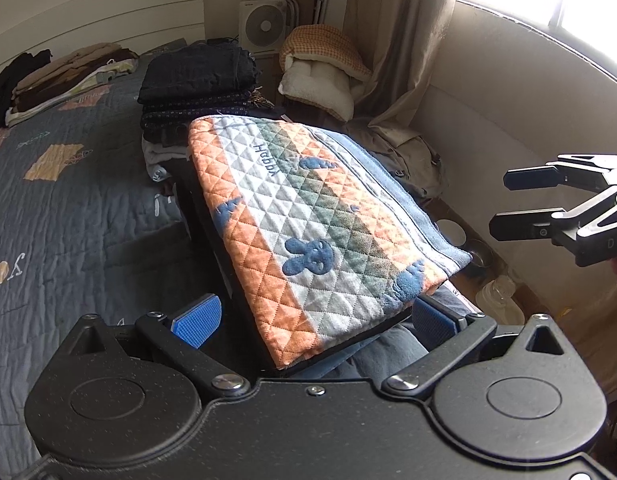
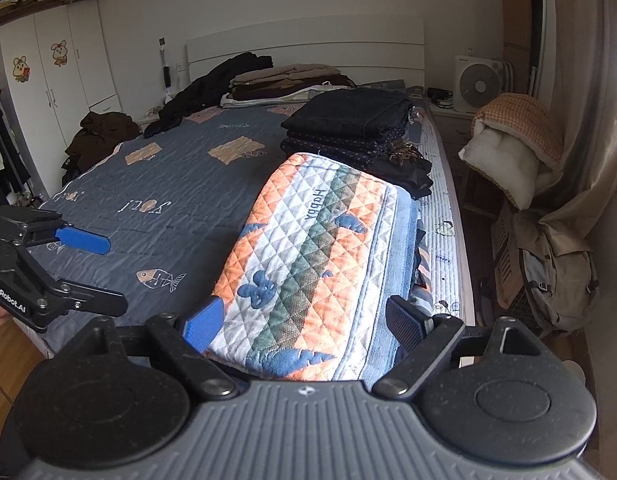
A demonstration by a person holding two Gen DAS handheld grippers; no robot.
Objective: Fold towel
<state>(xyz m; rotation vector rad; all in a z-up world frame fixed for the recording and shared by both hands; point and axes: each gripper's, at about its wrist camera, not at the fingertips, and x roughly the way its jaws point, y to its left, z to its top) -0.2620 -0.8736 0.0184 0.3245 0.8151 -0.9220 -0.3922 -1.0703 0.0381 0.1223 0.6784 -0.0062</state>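
The folded towel (image 1: 308,220) (image 2: 320,248), quilted in orange, white and green with blue rabbits, lies flat on a low pile of folded clothes at the bed's right edge. In its own view my left gripper (image 1: 314,316) is open, its blue pads on either side of the towel's near end and not pressing it. The right wrist view shows that same left gripper (image 2: 112,276) open over the quilt, left of the towel. My right gripper (image 2: 302,316) is also open at the towel's near end. In the left wrist view the right gripper (image 1: 502,204) hangs open off the bed's side.
A stack of dark folded clothes (image 2: 348,120) (image 1: 200,76) sits just beyond the towel. More clothes (image 2: 284,80) are piled by the headboard on the grey quilt (image 2: 168,184). A backpack (image 2: 556,272), a cushion (image 2: 508,140) and a fan (image 2: 478,84) stand beside the bed.
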